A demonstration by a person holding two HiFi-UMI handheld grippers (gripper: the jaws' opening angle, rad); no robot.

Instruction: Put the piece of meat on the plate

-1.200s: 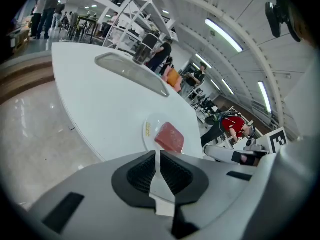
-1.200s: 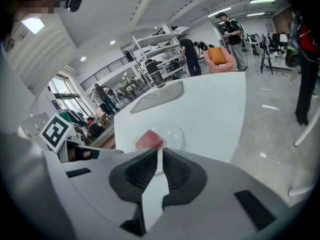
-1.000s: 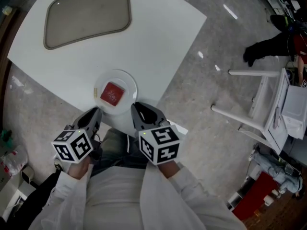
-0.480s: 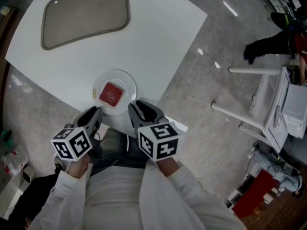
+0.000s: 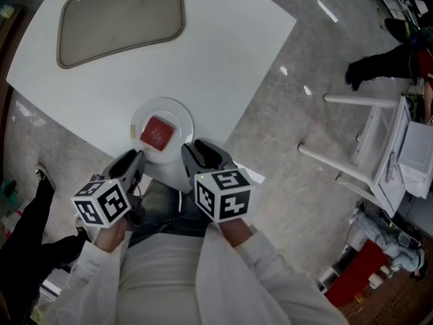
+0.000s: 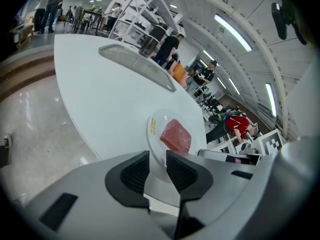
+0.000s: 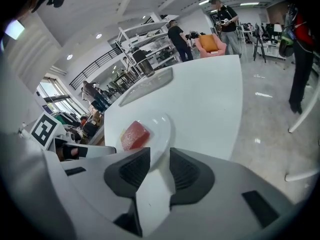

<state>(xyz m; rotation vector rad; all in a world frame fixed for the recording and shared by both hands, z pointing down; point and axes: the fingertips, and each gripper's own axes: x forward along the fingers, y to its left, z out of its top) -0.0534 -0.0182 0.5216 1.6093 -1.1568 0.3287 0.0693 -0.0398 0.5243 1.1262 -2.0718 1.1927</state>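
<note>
Just been opening wide on nothing at the right gripper (image 5: 201,153), standing open and empty at the left gripper (image 5: 133,162), with the red square piece of meat (image 5: 157,133) lying on the round white plate (image 5: 183,118) by the near edge of the big white table (image 5: 223,53), shiny grey floor (image 5: 291,134) around, so likely done.

We see a white table (image 5: 223,39) with a smooth, bare top and rounded corners, its near edge running just ahead of the left gripper (image 5: 134,160). Two things lie directly on it. A small round white plate (image 5: 183,117) sits close to that near edge, just in front of the left gripper and slightly to its right. A long beige tray (image 5: 122,19) with rounded corners lies much farther ahead, well apart from the plate.
</note>
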